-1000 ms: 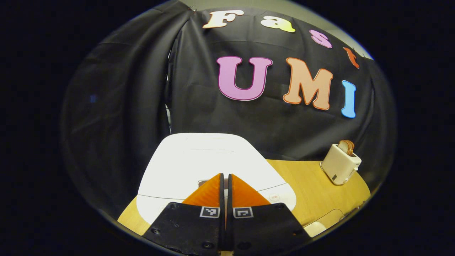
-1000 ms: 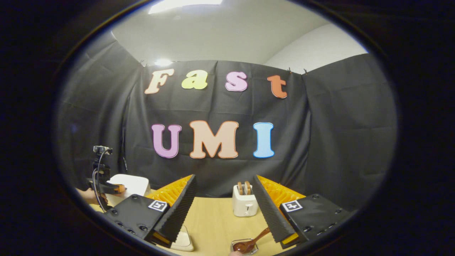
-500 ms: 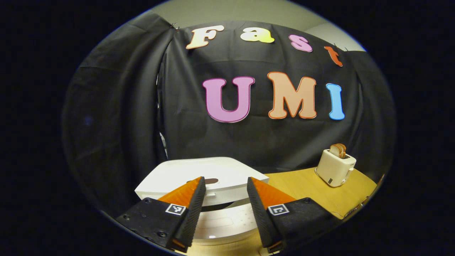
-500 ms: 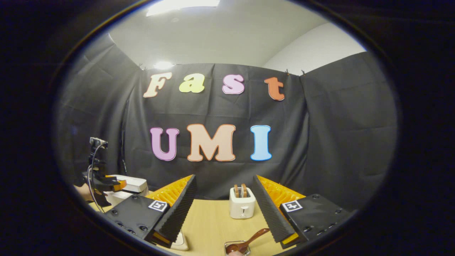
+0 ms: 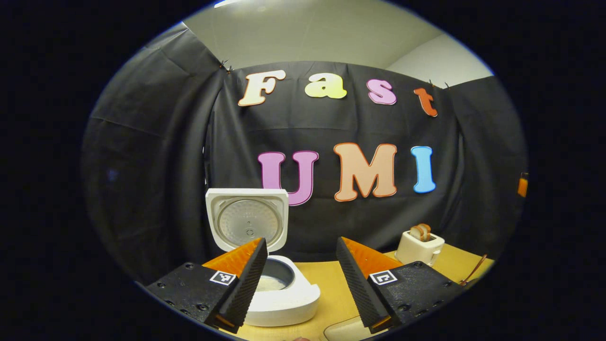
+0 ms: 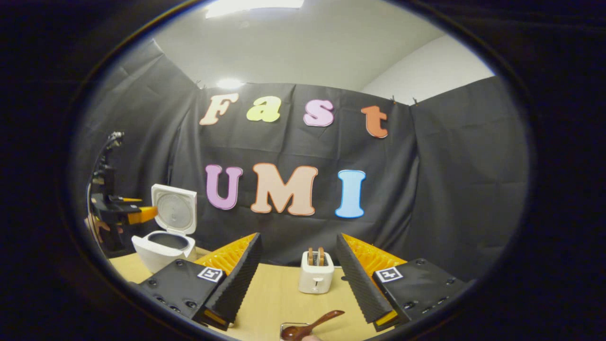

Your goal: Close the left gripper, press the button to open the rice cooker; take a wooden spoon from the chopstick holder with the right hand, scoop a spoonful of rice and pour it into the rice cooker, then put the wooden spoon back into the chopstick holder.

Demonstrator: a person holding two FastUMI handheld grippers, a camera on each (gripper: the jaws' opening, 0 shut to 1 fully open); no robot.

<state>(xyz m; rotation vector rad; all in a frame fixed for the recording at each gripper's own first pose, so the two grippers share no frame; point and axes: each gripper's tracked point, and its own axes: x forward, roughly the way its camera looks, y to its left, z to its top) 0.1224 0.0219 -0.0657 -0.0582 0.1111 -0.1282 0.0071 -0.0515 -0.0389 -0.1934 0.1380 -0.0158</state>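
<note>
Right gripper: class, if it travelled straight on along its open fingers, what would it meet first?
Probably the toaster, which stands between the right gripper's spread fingers on the table; the wooden spoon lies lower, likely beneath that line.

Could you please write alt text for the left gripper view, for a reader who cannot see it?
A white rice cooker stands on a wooden table with its lid raised upright, seen between the spread fingers of the open left gripper. A pale toaster holding bread slices stands farther right, before the black cloth wall.

Bare tabletop (image 6: 279, 293) lies between rice cooker (image 6: 163, 248) and toaster (image 6: 316, 278); the upright lid (image 6: 174, 209) blocks the cooker's rear.
</note>
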